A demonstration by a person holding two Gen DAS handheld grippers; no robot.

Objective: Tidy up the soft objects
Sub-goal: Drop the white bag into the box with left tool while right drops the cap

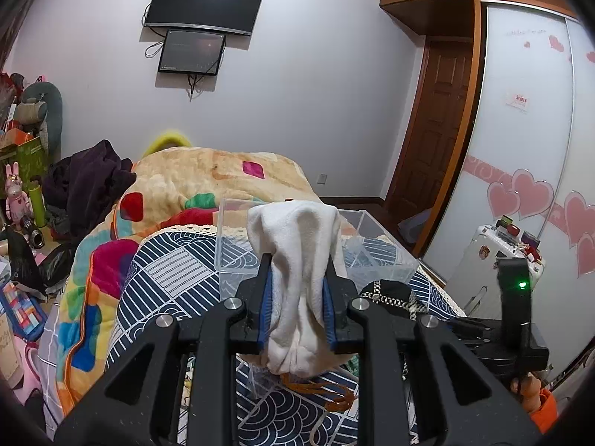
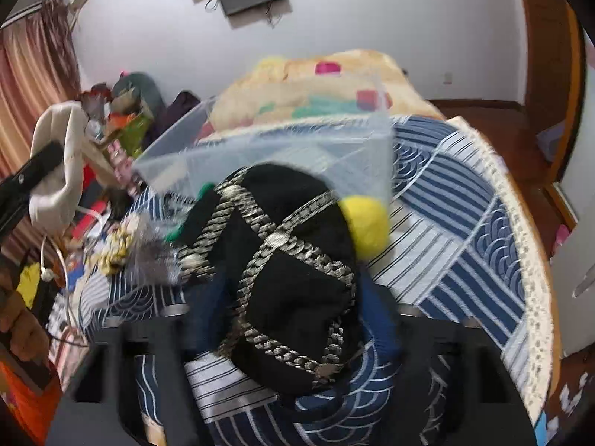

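Left gripper (image 1: 297, 297): pinching a white cloth (image 1: 297, 260), lifted short of the clear bin (image 1: 386, 256).
Right gripper (image 2: 286, 319): clamping a black chained item (image 2: 290, 278) above the bed's near edge (image 2: 465, 241).
Progress: bin is looking empty; loose items (image 2: 119, 245) are waiting.

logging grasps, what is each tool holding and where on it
Left tool: white cloth, pinched mid-bundle. Right tool: black chain-trimmed item, apparently around its middle.

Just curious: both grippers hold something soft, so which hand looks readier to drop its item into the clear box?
Probably left. The left gripper holds the white cloth raised directly before the clear box.
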